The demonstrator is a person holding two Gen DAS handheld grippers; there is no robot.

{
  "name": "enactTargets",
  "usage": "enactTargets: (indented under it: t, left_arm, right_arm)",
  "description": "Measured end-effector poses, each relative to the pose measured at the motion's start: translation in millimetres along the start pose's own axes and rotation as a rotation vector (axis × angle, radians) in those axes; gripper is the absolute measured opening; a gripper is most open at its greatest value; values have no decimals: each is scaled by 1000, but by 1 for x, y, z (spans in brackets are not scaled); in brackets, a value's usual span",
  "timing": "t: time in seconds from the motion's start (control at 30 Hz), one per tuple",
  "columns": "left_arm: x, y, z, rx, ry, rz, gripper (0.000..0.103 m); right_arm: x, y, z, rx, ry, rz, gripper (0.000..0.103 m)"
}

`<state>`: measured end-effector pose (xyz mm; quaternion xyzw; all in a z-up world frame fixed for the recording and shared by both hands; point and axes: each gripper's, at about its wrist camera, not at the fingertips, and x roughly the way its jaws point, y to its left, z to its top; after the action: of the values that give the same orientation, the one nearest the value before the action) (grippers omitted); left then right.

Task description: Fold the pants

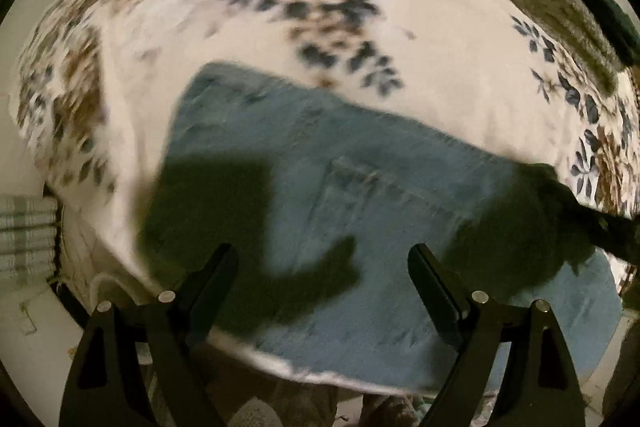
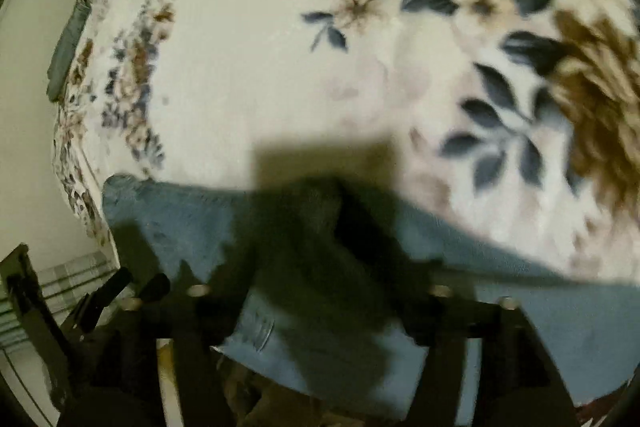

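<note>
Both tongs, left (image 1: 322,259) & right (image 2: 320,291), gape wide w/ nothing gripped above folded blue denim pants (image 1: 360,195) on floral bedspread (image 1: 440,27); a careless regrab prob drags layers askew.

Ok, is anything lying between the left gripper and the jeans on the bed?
Nothing visible. The left gripper hangs open over the jeans, which lie flat on the floral blanket. Only shadows fall across the denim between them.
</note>
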<state>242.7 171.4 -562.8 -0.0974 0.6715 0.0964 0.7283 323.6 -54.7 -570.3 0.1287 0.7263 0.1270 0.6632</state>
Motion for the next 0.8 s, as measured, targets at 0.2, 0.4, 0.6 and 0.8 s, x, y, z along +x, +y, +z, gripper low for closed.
enactTargets:
  t: [0.2,0.4,0.6,0.8]
  left_arm:
    - [-5,64,-23,-120,48,2,87]
    - [27,107,-19,-235,100,-27,84]
    - [48,137,-12,-333,65,-74,25]
    - [27,139,-26,-306,-9,-100,16]
  right_arm:
    - [-20,-14,-90,243,0,15,67]
    - [45,-57,-178,593,140,116,66]
    - [75,-72,-198,727,109,165,28]
    - [65,-67,-197,719,27,108,1]
